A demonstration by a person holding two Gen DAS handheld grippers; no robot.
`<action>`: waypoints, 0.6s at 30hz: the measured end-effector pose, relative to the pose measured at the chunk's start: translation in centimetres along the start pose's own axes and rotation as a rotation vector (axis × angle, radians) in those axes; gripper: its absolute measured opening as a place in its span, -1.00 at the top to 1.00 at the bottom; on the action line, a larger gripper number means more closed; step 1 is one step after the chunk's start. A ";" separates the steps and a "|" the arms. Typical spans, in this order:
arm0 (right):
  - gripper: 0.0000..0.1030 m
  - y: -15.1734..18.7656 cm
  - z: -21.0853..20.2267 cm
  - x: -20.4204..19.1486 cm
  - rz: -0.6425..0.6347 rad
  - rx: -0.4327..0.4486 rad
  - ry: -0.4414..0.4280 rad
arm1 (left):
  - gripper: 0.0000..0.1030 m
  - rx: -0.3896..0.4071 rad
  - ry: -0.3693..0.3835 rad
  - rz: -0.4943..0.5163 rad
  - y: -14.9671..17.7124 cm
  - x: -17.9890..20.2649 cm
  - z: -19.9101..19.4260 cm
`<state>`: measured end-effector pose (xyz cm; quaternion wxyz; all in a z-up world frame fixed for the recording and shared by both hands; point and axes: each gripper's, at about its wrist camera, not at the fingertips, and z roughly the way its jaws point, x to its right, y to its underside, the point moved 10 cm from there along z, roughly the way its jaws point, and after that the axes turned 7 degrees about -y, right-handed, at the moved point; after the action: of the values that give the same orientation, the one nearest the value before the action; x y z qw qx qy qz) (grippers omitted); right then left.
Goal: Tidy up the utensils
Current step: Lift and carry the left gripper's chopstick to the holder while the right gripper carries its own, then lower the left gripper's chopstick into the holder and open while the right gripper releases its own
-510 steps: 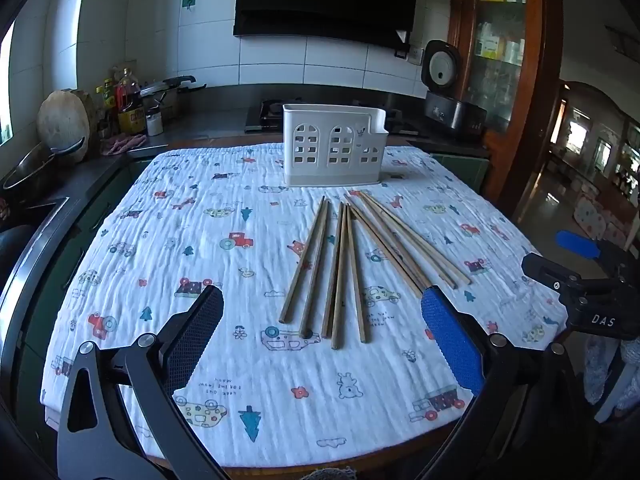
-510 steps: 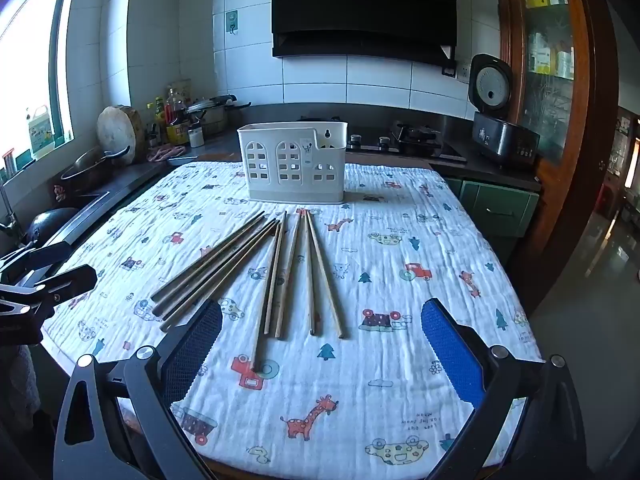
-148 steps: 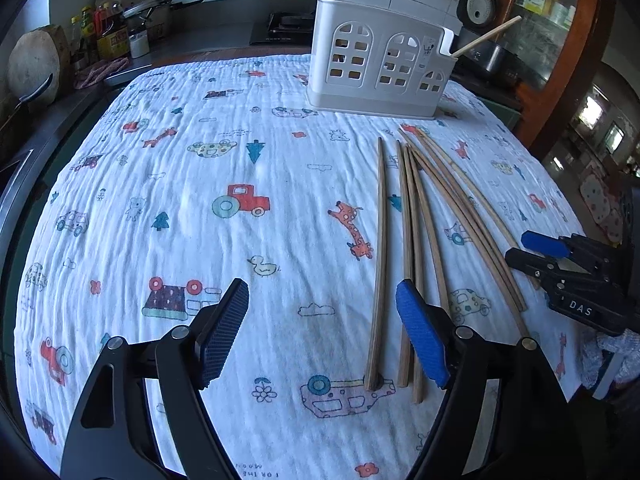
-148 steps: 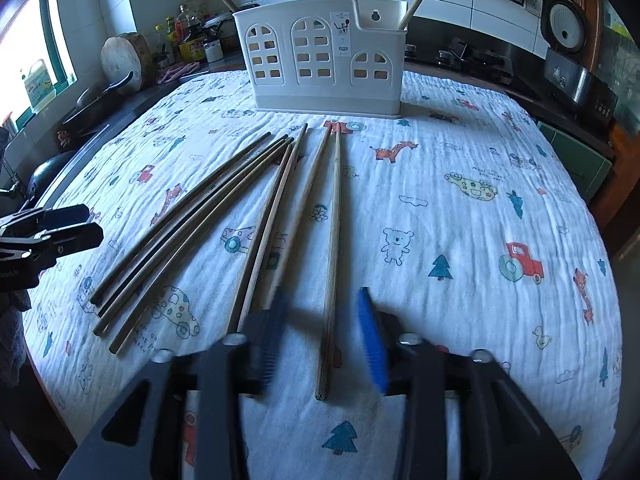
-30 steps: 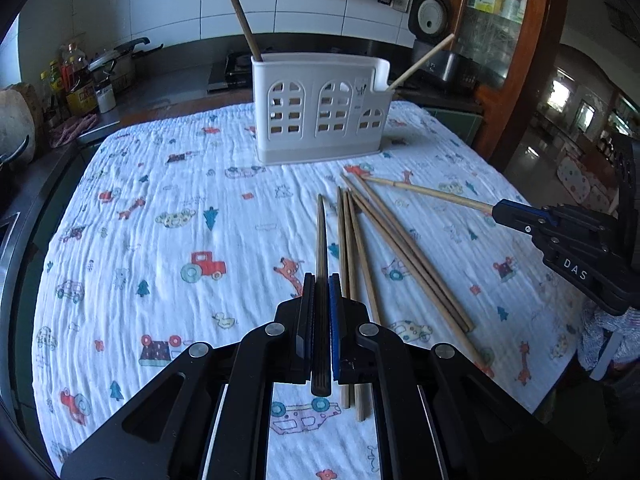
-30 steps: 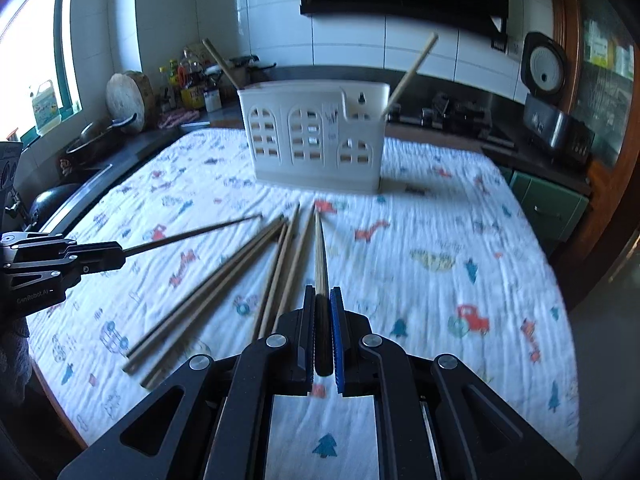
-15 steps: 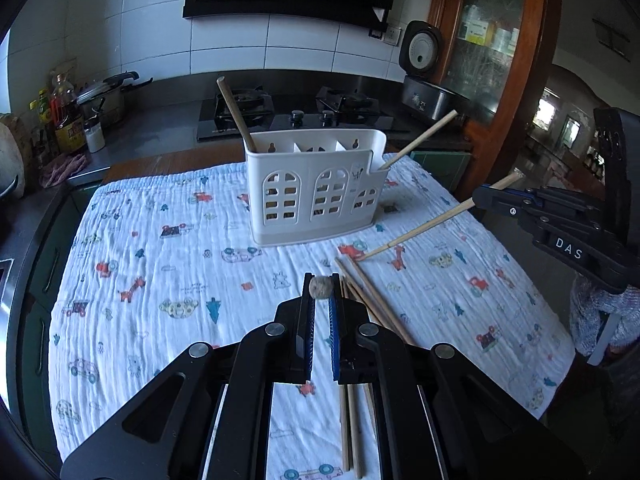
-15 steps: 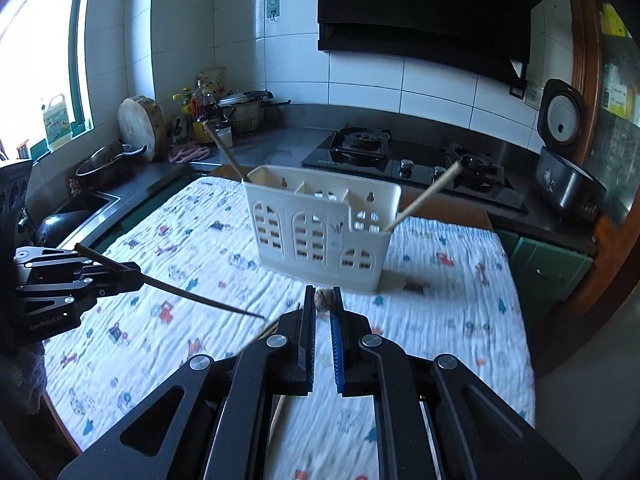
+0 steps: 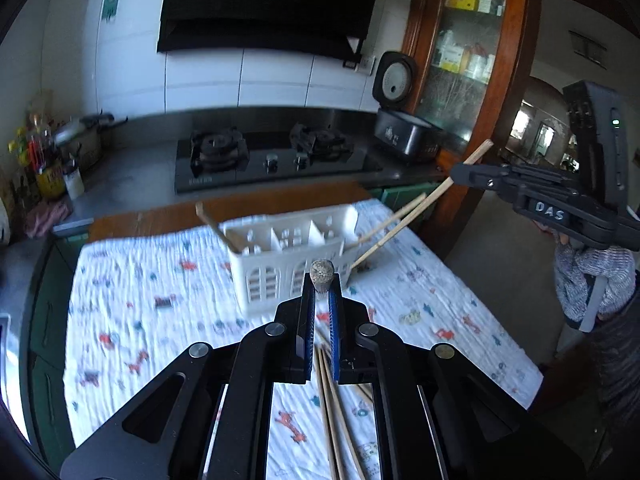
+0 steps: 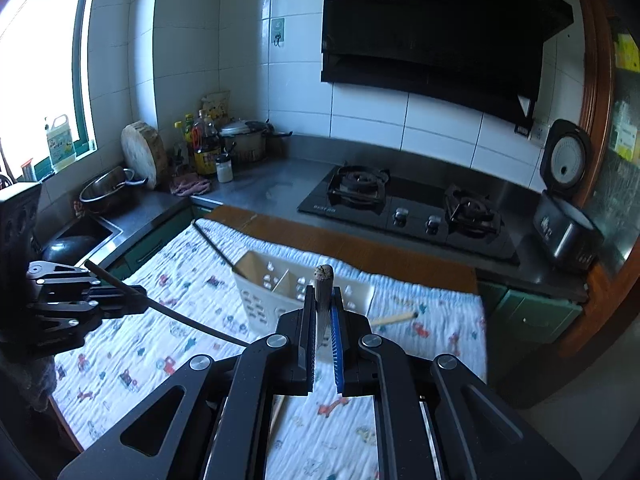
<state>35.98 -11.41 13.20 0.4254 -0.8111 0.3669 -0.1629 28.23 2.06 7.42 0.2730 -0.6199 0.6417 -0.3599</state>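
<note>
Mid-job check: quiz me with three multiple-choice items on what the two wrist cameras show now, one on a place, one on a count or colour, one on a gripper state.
1. Where does the white utensil caddy stand?
A. on the stove
B. on the printed cloth
C. on the floor

2. How many chopsticks already lean out of the caddy?
A. none
B. two
C. five

3. What is the left hand-held gripper doing?
A. open and empty
B. shut on a chopstick
C. shut on a spoon

Answers:
1 B, since the caddy sits on the cartoon-print cloth that covers the table.
2 B, since one stick leans out at its left end and one at its right.
3 B, since the blue pads clamp a chopstick seen end-on; the right hand-held gripper holds another.
</note>
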 end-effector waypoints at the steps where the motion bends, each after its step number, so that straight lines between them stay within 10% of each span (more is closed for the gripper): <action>1: 0.87 -0.6 -0.2 0.3 -0.002 0.008 0.010 | 0.90 0.021 -0.007 0.007 -1.0 0.0 -0.5; 7: 0.87 -2.9 0.7 2.0 0.030 0.035 0.032 | 0.90 0.078 -0.086 0.034 -5.3 -0.9 -0.6; 18: 0.87 -1.0 6.5 3.7 0.072 -0.042 0.024 | 0.90 -0.086 -0.134 -0.008 -4.3 -4.2 6.9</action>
<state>42.65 -10.06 10.04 0.4092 -0.8042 0.4043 -0.1496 36.68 5.47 6.35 0.2869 -0.6565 0.6342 -0.2907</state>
